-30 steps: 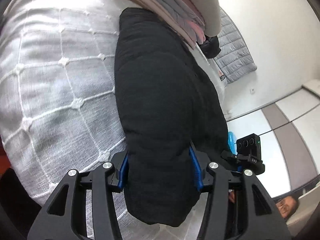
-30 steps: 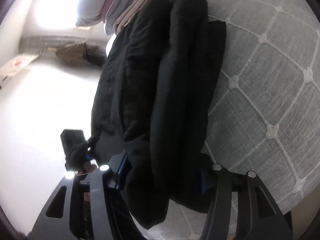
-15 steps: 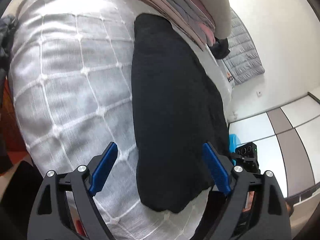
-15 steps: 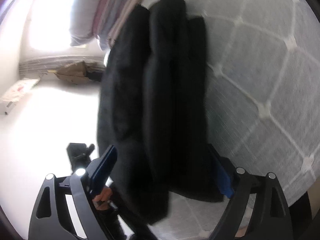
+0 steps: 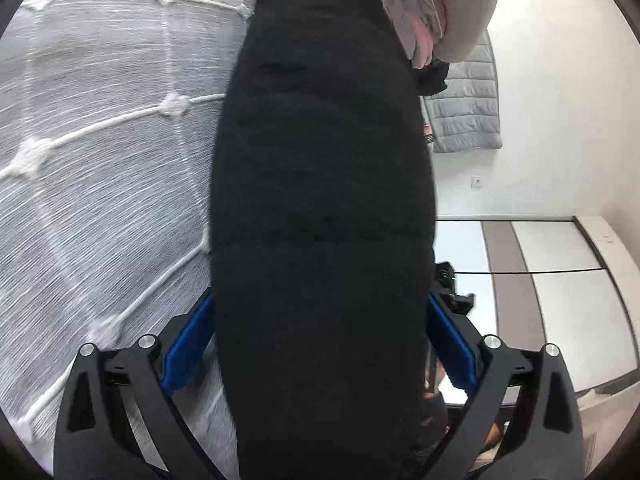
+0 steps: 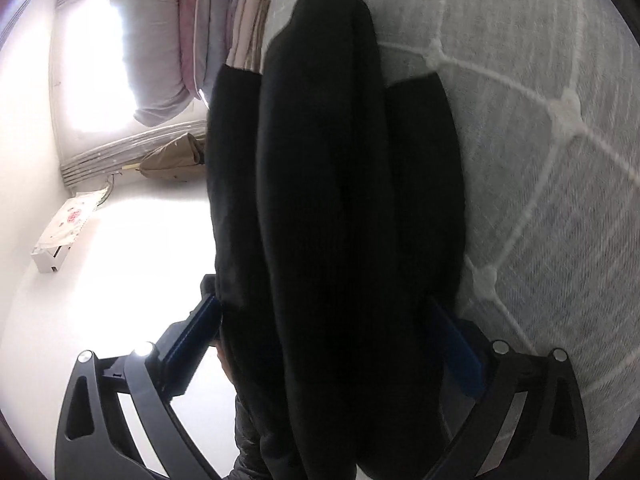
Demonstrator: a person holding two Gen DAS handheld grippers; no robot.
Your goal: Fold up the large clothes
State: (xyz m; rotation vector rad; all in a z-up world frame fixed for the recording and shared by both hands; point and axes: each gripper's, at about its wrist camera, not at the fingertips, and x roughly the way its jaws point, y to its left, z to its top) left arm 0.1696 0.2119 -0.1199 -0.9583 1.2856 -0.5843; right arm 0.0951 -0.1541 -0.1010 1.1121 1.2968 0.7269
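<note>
Black knit fabric, the folded garment (image 5: 324, 200), fills the middle of both wrist views, lying lengthwise on a white bedspread (image 5: 100, 160) stitched with a raised diamond grid. In the left wrist view the bundle runs from 12 o'clock down to 6 o'clock, with the bedspread at 9 o'clock and a stack of folded linens (image 5: 420, 8) in pink, grey and beige touching its far end at 1 o'clock. The left gripper (image 5: 320, 344) stands with its jaws spread wide, one blue pad (image 5: 188, 344) on each flank of the bundle; whether the pads press the cloth cannot be told. In the right wrist view the garment (image 6: 340, 200) shows several rolled layers side by side, the bedspread (image 6: 552, 160) at 3 o'clock and the linens (image 6: 224, 20) at 11 o'clock. The right gripper (image 6: 332, 344) likewise straddles the near end with jaws wide apart, the blue pads (image 6: 192, 344) at either edge; contact is uncertain. A grey quilted item (image 5: 468, 116) hangs on the wall at 2 o'clock in the left wrist view.
</note>
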